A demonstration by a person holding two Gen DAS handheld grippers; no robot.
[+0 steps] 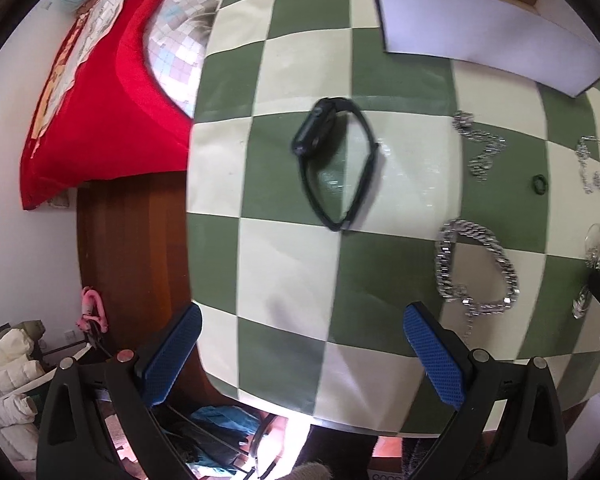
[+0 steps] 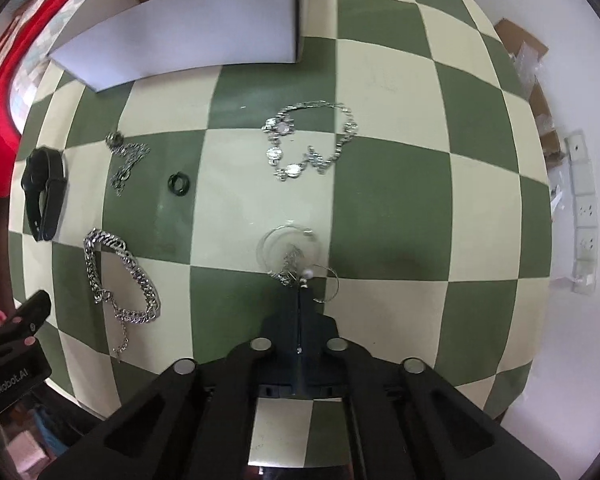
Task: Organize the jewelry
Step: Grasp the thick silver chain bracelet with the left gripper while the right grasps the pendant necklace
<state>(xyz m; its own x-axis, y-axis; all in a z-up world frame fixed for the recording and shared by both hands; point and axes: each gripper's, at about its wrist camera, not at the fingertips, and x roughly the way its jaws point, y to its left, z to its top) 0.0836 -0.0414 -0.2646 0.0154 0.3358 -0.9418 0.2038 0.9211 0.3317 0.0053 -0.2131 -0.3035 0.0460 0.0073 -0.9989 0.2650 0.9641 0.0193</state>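
Observation:
On the green and cream checked table lie a black smartwatch (image 1: 334, 160) (image 2: 44, 194), a chunky silver chain bracelet (image 1: 476, 266) (image 2: 120, 276), a thin silver chain (image 1: 480, 146) (image 2: 126, 160), a small dark ring (image 1: 539, 185) (image 2: 179, 185) and a silver flower necklace (image 2: 312, 140) (image 1: 592, 164). My right gripper (image 2: 302, 286) is shut on a hoop earring (image 2: 296, 256) with a pearl, held just above the table. My left gripper (image 1: 300, 352) is open and empty, near the table's front edge, below the watch.
An open white cardboard box (image 1: 480, 28) (image 2: 188, 32) stands at the back of the table. A red cushion (image 1: 100, 112) lies off the table's left side. A white power strip (image 2: 582, 216) and packets lie on the floor to the right.

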